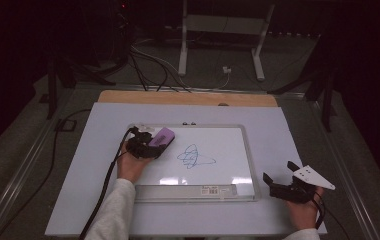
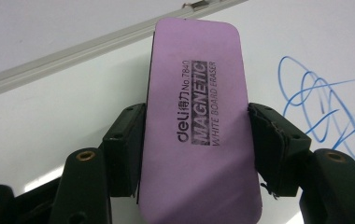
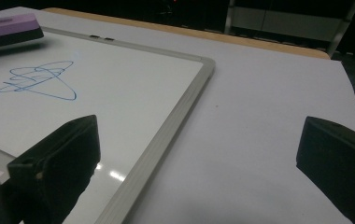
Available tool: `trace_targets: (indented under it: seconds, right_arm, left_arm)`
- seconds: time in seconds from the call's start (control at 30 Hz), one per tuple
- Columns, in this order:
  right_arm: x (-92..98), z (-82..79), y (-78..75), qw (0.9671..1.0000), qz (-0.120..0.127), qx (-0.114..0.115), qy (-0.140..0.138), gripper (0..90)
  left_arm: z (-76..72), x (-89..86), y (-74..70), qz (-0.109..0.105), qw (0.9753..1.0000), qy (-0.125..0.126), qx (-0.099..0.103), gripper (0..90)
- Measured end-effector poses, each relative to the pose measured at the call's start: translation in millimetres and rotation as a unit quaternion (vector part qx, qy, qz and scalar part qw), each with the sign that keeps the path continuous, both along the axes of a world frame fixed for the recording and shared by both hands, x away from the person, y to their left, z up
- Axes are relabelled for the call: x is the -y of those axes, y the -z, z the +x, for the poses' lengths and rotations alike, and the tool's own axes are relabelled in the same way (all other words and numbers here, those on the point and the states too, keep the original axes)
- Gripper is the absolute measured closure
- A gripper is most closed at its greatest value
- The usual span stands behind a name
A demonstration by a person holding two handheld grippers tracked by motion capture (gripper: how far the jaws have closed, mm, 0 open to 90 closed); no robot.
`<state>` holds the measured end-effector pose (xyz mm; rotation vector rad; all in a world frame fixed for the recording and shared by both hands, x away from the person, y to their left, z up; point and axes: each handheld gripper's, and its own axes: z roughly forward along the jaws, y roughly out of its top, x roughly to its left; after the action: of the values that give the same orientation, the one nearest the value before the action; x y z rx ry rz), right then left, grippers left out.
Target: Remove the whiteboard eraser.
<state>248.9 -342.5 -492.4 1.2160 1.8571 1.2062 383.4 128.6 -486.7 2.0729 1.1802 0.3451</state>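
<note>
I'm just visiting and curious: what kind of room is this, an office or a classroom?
More likely a lab or recording studio: dark surroundings, cables on the floor, a metal stand, and a table with a whiteboard.

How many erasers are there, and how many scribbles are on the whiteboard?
1 eraser: purple, clamped between the left gripper's jaws, over the whiteboard's upper left part. 1 blue scribble: near the board's middle, just right of the eraser. The right gripper waits open beside the board.

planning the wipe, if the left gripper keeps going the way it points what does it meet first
Likely the blue scribble on the whiteboard: the left gripper, shut on the eraser, points toward it, though its height above the board is unclear.
</note>
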Motion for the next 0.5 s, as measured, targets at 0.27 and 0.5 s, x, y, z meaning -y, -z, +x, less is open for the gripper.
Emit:
trace_targets:
  seconds: [0.27,0.5]
  right_arm:
    - [-0.5,0.8,0.4,1.0,-0.004,-0.002,0.001,0.0]
    - [0.8,1.3,0.9,1.0,-0.001,-0.003,0.005,0.0]
  left_arm:
    - [0.2,11.3,2.4,-0.001,1.0,0.008,-0.001,41.7]
    - [0.9,18.6,4.0,-0.002,0.9999,0.014,-0.001,41.7]
